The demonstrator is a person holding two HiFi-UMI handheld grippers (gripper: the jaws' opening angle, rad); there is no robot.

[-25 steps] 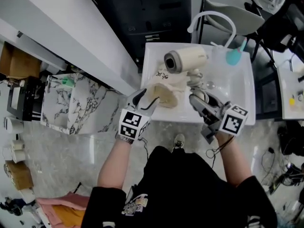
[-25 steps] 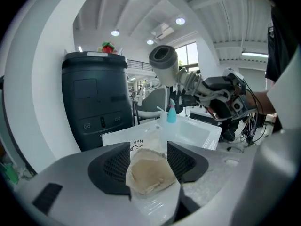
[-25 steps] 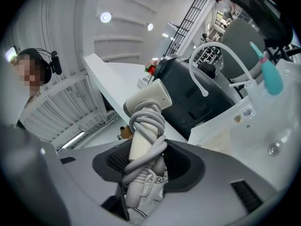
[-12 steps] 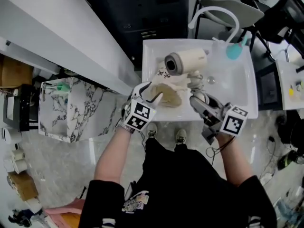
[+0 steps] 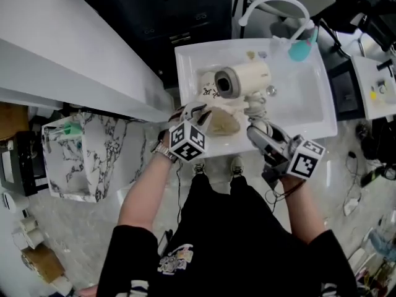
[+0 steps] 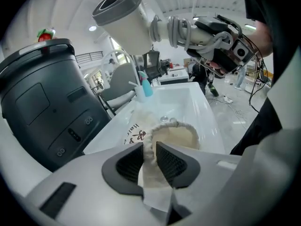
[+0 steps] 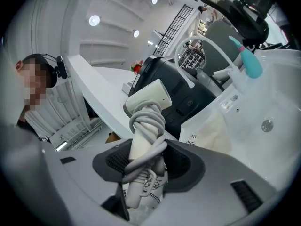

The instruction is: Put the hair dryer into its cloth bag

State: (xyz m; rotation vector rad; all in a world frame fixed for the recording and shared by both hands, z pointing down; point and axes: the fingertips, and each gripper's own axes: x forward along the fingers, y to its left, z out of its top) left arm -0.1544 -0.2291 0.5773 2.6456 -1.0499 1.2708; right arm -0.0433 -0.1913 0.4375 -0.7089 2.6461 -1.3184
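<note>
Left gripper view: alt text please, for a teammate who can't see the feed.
The left gripper has just closed its fingers on the rim of the cloth bag, which lies open-mouthed in the white sink. Above it, the right gripper holds the hair dryer by its cord-wrapped handle.

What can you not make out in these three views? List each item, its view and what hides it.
1. Right gripper view: the hair dryer handle's lower end, wrapped in its cord and sunk between the right gripper's jaws.
2. Left gripper view: the cloth bag's print, small and partly cut off by a fold.
3. Head view: the cloth bag's far end, covered by the hair dryer.
</note>
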